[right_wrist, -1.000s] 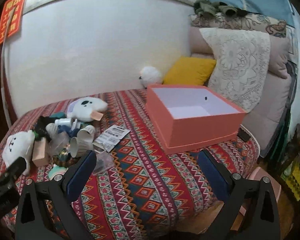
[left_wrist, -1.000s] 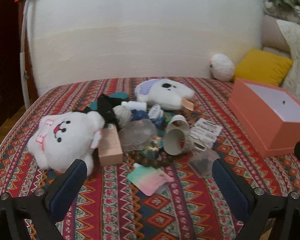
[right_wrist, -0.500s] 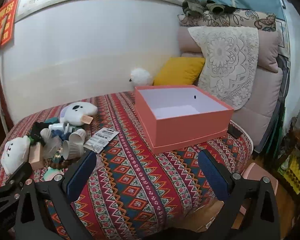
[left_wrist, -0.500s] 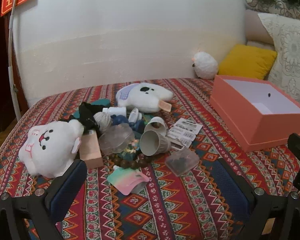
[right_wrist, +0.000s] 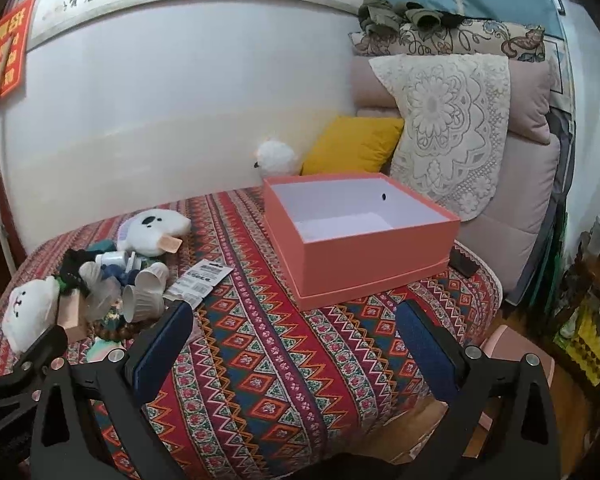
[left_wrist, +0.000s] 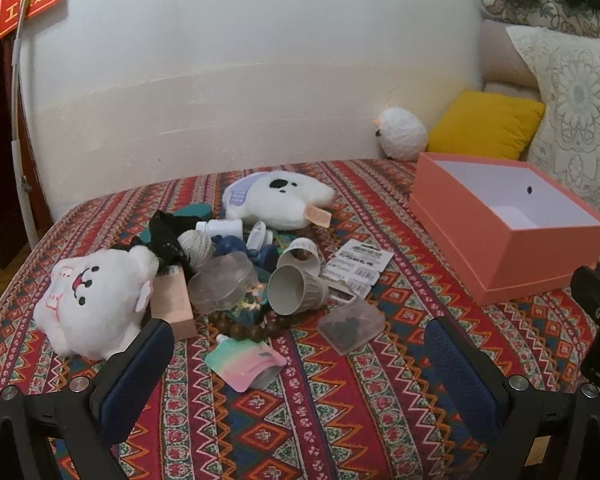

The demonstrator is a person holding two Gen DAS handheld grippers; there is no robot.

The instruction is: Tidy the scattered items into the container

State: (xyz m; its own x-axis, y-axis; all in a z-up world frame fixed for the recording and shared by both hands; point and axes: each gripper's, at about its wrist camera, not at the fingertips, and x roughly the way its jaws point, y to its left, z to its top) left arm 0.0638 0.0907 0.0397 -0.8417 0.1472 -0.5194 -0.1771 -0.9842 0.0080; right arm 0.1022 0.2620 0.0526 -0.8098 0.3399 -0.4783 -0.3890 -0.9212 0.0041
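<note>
A heap of small items lies on the patterned bedspread [left_wrist: 300, 420]: a white bear plush [left_wrist: 96, 300], a second white plush [left_wrist: 280, 200], two paper cups [left_wrist: 296, 292], a clear lidded tub [left_wrist: 222, 284], a pink-brown box [left_wrist: 172, 304], a pastel pouch [left_wrist: 246, 362], a bead bracelet [left_wrist: 252, 330] and a barcode card [left_wrist: 358, 266]. The open orange box [left_wrist: 508, 224] stands empty to the right, also in the right wrist view [right_wrist: 360, 236]. My left gripper [left_wrist: 300, 356] is open, short of the heap. My right gripper [right_wrist: 296, 328] is open before the box.
A yellow cushion [right_wrist: 352, 146], a lace-covered pillow [right_wrist: 452, 132] and a small white fluffy toy [right_wrist: 276, 158] sit behind the box against the wall. A dark phone-like object [right_wrist: 462, 262] lies at the bed's right edge. Floor clutter [right_wrist: 584, 320] is at far right.
Both grippers have pulled back and swung slightly, so the heap and box look smaller and more centred. Nothing on the bed has moved; both grippers stay open.
</note>
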